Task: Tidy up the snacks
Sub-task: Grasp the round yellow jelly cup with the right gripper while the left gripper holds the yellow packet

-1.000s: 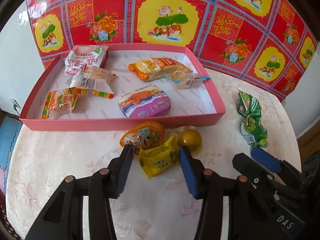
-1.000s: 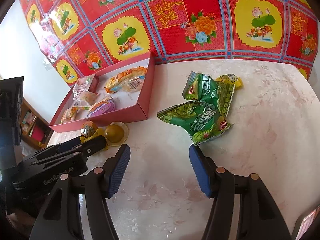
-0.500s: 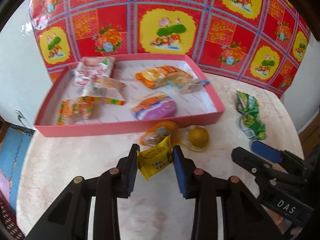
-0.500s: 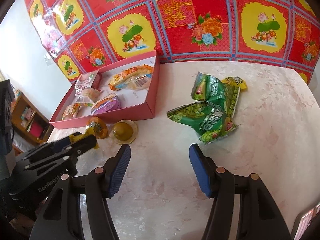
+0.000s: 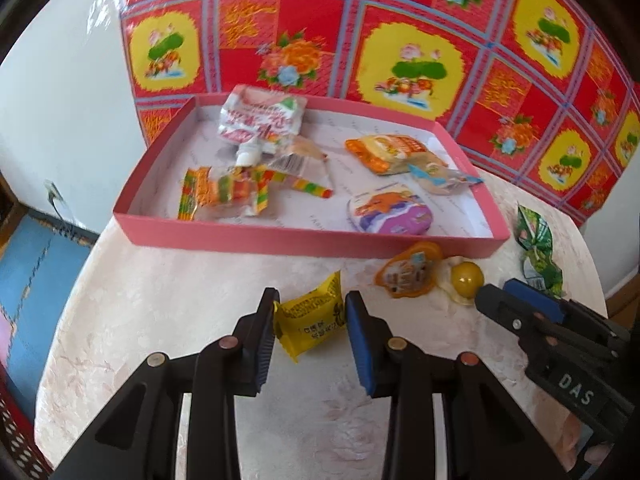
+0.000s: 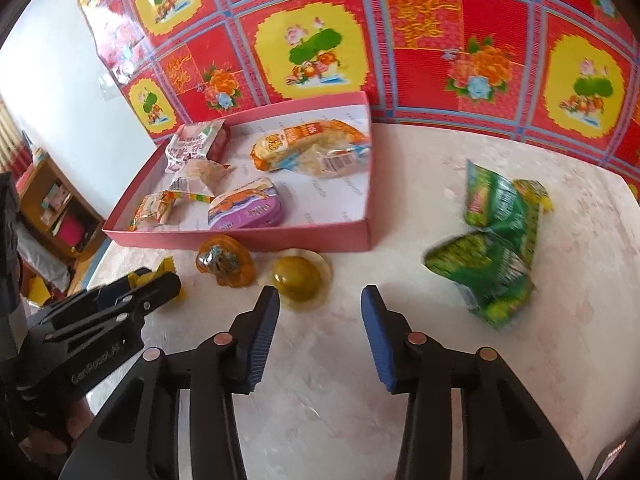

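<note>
My left gripper (image 5: 310, 320) is shut on a yellow snack packet (image 5: 312, 316) and holds it above the table, in front of the pink tray (image 5: 304, 237). The tray holds several wrapped snacks, among them a purple pack (image 5: 390, 213) and an orange pack (image 5: 394, 152). An orange jelly cup (image 5: 410, 270) and a yellow jelly cup (image 5: 466, 279) lie on the table before the tray. My right gripper (image 6: 320, 312) is open and empty, just behind the yellow jelly cup (image 6: 300, 278). Green snack bags (image 6: 496, 244) lie to its right.
The round table (image 6: 400, 380) has a pale marbled top. A red and yellow floral cloth (image 6: 400, 40) covers the wall behind the tray (image 6: 256, 235). A wooden shelf (image 6: 48, 204) stands at the left beyond the table. The left gripper (image 6: 132, 300) shows at the right wrist view's left.
My left gripper closed on the yellow packet, lifted it and carried it left, away from the jelly cups. My right gripper moved left toward the yellow jelly cup and narrowed slightly.
</note>
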Demonstrator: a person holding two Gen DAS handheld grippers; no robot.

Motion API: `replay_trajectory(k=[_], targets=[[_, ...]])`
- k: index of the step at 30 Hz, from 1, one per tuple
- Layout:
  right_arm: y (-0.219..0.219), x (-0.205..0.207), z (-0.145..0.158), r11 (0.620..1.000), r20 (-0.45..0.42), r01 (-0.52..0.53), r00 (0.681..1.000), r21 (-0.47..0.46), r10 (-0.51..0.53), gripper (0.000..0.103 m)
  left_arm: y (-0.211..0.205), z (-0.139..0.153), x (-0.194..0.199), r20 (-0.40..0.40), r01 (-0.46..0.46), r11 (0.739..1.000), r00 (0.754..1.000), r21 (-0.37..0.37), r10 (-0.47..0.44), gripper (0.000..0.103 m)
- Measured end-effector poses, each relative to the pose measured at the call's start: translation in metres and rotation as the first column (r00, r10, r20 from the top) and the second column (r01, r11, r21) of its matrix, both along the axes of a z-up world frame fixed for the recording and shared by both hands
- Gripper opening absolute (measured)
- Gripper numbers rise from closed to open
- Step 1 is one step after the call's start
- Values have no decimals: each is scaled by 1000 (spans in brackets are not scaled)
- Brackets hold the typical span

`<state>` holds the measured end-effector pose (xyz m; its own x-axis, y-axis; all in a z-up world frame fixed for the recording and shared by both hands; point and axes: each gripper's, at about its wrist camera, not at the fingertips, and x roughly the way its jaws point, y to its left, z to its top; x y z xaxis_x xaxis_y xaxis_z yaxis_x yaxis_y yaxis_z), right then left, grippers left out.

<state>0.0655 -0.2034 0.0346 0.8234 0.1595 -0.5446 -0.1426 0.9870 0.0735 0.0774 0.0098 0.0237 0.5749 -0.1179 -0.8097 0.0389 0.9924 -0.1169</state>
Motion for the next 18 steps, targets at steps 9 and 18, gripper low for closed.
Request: replay_trajectory(k=[9, 18], targets=[[16, 12, -2, 998, 13, 9, 1000, -60, -9, 39, 2, -1, -2, 28, 20, 1000, 999, -14, -19, 36], [22, 12, -5, 994, 68, 28, 997, -108, -21, 39, 3, -2, -1, 31, 36, 999, 999, -17, -35, 36]])
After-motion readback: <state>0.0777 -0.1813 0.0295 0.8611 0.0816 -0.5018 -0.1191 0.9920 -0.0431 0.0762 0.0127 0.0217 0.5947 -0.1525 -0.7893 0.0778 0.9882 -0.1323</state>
